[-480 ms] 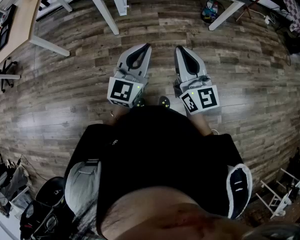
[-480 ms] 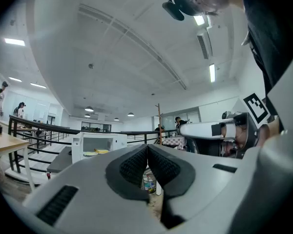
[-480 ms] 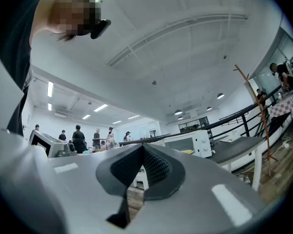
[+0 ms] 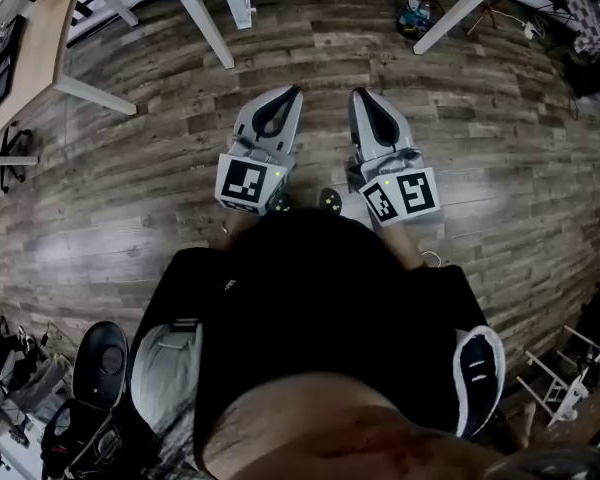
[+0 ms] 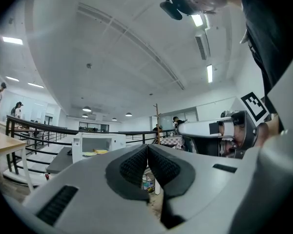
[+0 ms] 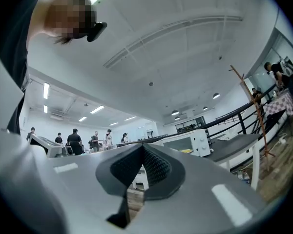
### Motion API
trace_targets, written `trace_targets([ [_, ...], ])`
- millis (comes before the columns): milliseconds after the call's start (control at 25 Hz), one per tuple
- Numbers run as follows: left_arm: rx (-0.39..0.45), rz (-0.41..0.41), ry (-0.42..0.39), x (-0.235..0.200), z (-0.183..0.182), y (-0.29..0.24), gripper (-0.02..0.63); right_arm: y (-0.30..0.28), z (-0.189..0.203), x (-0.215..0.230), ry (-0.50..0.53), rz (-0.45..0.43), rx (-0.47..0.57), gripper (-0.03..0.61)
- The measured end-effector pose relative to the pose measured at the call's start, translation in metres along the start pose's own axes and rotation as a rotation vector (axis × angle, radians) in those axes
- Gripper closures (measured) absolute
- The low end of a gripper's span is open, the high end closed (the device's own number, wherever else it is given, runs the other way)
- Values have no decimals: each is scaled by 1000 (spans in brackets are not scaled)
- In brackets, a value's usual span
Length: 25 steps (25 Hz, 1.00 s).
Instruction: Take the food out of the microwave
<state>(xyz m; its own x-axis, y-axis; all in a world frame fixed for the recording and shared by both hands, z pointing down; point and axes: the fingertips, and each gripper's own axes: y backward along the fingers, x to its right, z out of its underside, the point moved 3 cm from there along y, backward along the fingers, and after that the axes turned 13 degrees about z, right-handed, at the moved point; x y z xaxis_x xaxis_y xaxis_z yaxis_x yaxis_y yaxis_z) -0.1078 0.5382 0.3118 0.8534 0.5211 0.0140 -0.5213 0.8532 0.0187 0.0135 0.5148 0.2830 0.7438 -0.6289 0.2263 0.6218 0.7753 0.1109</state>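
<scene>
left gripper (image 4: 294,92) and right gripper (image 4: 356,95) clenched empty, side by side, white microwave (image 5: 98,142) with yellow food (image 5: 94,152) far ahead

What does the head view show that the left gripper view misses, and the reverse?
Head view only: the left gripper's own marker cube, seen from above. Left gripper view only: the microwave on a table, yellow food inside it, and ceiling lights. Both: the left gripper's shut, empty jaws and the right gripper.

The food (image 5: 98,151) inside the distant microwave (image 5: 116,141) is too small to identify.
</scene>
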Motion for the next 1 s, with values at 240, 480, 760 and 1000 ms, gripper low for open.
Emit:
trace_targets([
  [240,18,32,-13,-6,-5,10,606,-1,4,-14,-4,11,9,581],
  [480,11,62,-6,-22,2,28,606,-8,16,-34,-7,39,20,581],
  [760,24,97,11,-36,4,31,606,-12,23,-47,9,69,10,581],
  [1000,22,111,19,-35,5,16,606,-14,18,-27,14,103,23,581],
])
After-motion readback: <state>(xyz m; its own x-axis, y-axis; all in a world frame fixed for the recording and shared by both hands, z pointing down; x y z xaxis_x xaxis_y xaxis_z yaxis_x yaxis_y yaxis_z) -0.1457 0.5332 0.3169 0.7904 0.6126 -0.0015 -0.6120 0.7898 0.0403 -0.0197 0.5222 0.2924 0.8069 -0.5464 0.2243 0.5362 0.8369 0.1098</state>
